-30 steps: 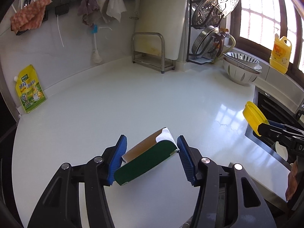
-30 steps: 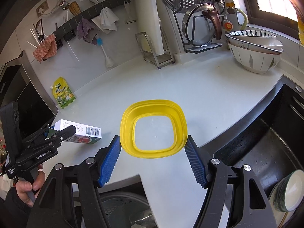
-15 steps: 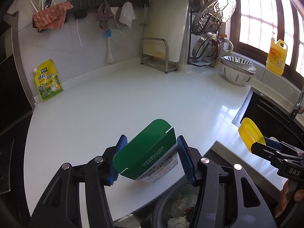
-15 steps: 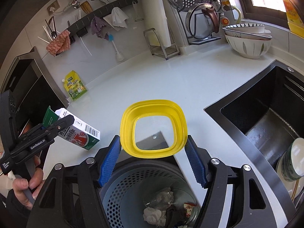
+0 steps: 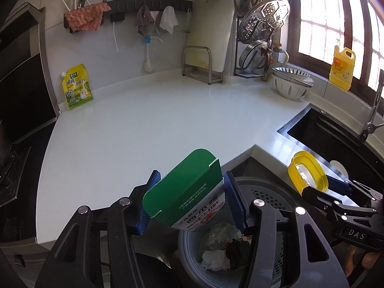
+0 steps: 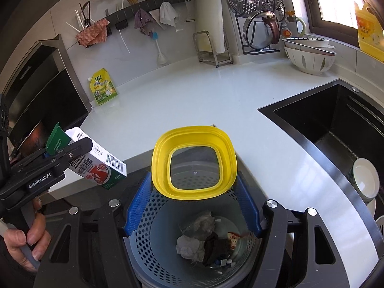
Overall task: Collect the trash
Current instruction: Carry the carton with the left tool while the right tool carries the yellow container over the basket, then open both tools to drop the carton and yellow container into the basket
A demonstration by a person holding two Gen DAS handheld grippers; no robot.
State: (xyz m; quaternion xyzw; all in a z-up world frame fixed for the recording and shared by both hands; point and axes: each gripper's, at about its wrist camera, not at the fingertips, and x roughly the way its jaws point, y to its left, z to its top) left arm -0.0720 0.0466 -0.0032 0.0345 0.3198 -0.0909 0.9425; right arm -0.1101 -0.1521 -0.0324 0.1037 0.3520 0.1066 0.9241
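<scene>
The green-and-white cardboard carton (image 5: 189, 196) sat clamped between the left gripper's (image 5: 189, 200) blue pads, above the near rim of the grey perforated plastic waste bin (image 6: 153, 247). The yellow square plastic lid ring (image 6: 194, 162), gripped by the right gripper (image 6: 194, 199), hung over that bin's opening, beside the white countertop (image 5: 148, 124).

Green-flapped carton (image 5: 189, 201), yellow lid (image 6: 194, 162) above bin (image 6: 153, 252)
</scene>
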